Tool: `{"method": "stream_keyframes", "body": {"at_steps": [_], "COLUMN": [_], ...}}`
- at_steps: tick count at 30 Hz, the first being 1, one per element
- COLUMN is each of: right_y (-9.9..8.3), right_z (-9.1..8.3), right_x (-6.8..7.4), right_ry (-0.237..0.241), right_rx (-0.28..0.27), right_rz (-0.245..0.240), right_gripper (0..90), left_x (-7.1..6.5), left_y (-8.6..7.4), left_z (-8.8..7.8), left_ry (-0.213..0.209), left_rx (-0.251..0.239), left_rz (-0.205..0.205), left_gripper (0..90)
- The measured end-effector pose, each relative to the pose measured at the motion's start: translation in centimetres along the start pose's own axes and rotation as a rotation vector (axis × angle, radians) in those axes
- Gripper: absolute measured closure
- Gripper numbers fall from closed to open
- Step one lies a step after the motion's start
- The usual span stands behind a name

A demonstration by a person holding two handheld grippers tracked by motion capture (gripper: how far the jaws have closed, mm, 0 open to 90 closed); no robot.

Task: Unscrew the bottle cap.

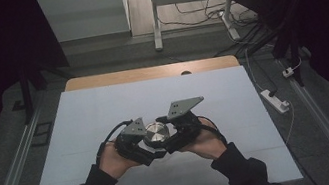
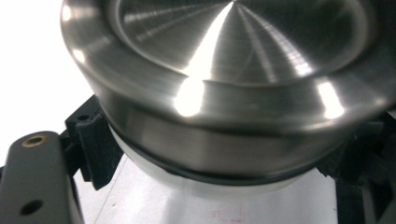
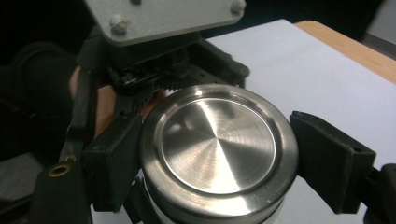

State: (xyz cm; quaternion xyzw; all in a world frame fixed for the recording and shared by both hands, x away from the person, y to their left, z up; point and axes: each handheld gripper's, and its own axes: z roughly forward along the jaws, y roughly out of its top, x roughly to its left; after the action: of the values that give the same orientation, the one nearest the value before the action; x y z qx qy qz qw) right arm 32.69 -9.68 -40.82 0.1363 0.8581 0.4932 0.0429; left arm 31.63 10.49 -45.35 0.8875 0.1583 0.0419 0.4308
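Between both grippers (image 1: 156,139) (clamped): lid (image 1: 155,132)

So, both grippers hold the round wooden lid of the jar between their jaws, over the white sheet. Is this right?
Not quite: the lid is brushed metal, not wood, as the right gripper view shows. The rest stands: the left gripper and the right gripper both close on the jar and its lid over the white sheet.

White sheet (image 1: 105,112) on wooden table (image 1: 149,72) — power strip (image 1: 275,100) on floor.
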Motion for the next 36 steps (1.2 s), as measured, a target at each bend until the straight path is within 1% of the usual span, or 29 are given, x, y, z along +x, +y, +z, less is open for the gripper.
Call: {"method": "stream_keyframes", "body": {"at_steps": [1,2,3,4,5,6,7,8,9,10,11,12,13,14,15,16,17,18,19,21,22,24,25,26,28,30,31,34,36], "right_y": [0.0,0.0,0.0,-0.1,-0.2,-0.2,-0.3,-0.3,-0.4,-0.4,-0.5,-0.5,-0.5,-0.3,-0.3,0.1,0.2,0.4,0.5,0.7,0.8,0.9,0.9,0.9,0.9,0.9,0.8,0.7,0.7], "right_z": [0.0,-0.2,-0.2,-0.3,-0.4,-0.5,-0.6,-0.7,-0.7,-0.7,-0.8,-0.8,-0.8,-0.9,-0.9,-1.1,-1.2,-1.3,-1.3,-1.1,-0.8,-0.4,-0.2,-0.1,0.2,0.3,0.4,0.5,0.4], "right_x": [0.0,-0.1,-0.1,-0.2,-0.3,-0.4,-0.5,-0.6,-0.6,-0.6,-0.7,-0.7,-0.8,-0.7,-0.7,-0.4,-0.2,0.0,0.3,0.8,1.1,1.6,1.8,2.0,2.2,2.3,2.3,2.3,2.3], "right_ry": [0.000,0.028,0.028,0.066,0.086,0.112,0.135,0.157,0.175,0.175,0.185,0.190,0.186,0.140,0.140,0.091,0.063,0.030,-0.002,-0.062,-0.084,-0.141,-0.163,-0.175,-0.207,-0.215,-0.228,-0.234,-0.227], "right_rx": [0.000,0.006,0.006,0.009,0.010,0.011,0.012,0.014,0.010,0.010,0.011,0.013,0.018,0.022,0.022,0.023,0.023,0.025,0.030,0.033,0.032,0.036,0.033,0.030,0.024,0.024,0.031,0.024,0.025], "right_rz": [0.000,-0.018,-0.018,-0.033,-0.040,-0.050,-0.065,-0.075,-0.081,-0.081,-0.087,-0.087,-0.077,-0.060,-0.060,-0.035,-0.028,-0.023,-0.013,-0.005,-0.007,-0.001,-0.002,0.002,0.010,0.012,0.007,0.004,0.004], "right_gripper": [20.0,20.0,20.0,19.9,20.0,20.0,19.9,19.9,19.9,19.9,19.8,19.7,19.5,13.3,13.3,7.4,6.5,5.9,6.0,6.2,6.7,7.6,8.8,10.0,11.7,12.7,13.8,17.7,17.9], "left_x": [0.0,-0.1,-0.1,-0.2,-0.2,-0.3,-0.3,-0.5,-0.5,-0.5,-0.5,-0.5,-0.5,-0.4,-0.4,-0.2,-0.1,-0.1,0.0,0.0,0.0,0.0,0.0,-0.1,-0.2,-0.2,-0.3,-0.4,-0.4], "left_y": [0.0,0.0,0.0,0.0,0.0,0.0,0.0,0.0,0.0,0.0,0.0,0.1,0.1,0.1,0.1,0.1,0.0,0.0,0.0,0.0,0.0,0.0,0.0,0.1,0.1,0.2,0.2,0.3,0.3], "left_z": [0.0,0.0,0.0,0.1,0.1,0.1,0.1,0.2,0.2,0.2,0.3,0.3,0.3,0.3,0.3,0.1,0.0,0.0,0.0,0.0,0.0,0.0,0.0,0.2,0.3,0.3,0.3,0.2,0.2], "left_ry": [0.000,-0.021,-0.021,-0.048,-0.048,-0.076,-0.076,-0.098,-0.102,-0.102,-0.103,-0.101,-0.096,-0.086,-0.073,-0.044,-0.029,-0.029,0.009,0.043,0.043,0.075,0.087,0.102,0.101,0.101,0.099,0.097,0.093], "left_rx": [0.000,-0.001,-0.001,-0.002,-0.002,-0.002,-0.002,0.000,0.001,0.001,0.003,0.002,-0.001,-0.004,-0.007,-0.009,-0.011,-0.011,-0.017,-0.013,-0.013,0.000,0.012,0.020,0.020,0.019,0.019,0.014,0.015], "left_rz": [0.000,0.014,0.014,0.029,0.029,0.052,0.052,0.068,0.071,0.071,0.073,0.065,0.059,0.049,0.035,0.013,0.000,0.000,-0.030,-0.050,-0.050,-0.058,-0.052,-0.050,-0.051,-0.051,-0.048,-0.044,-0.042], "left_gripper": [16.1,16.1,16.1,16.1,16.1,16.1,16.1,16.1,16.1,16.1,16.1,16.1,16.1,16.0,16.0,16.1,16.0,16.0,16.1,16.1,16.0,16.1,16.1,16.1,16.0,16.1,16.0,16.1,16.1]}}
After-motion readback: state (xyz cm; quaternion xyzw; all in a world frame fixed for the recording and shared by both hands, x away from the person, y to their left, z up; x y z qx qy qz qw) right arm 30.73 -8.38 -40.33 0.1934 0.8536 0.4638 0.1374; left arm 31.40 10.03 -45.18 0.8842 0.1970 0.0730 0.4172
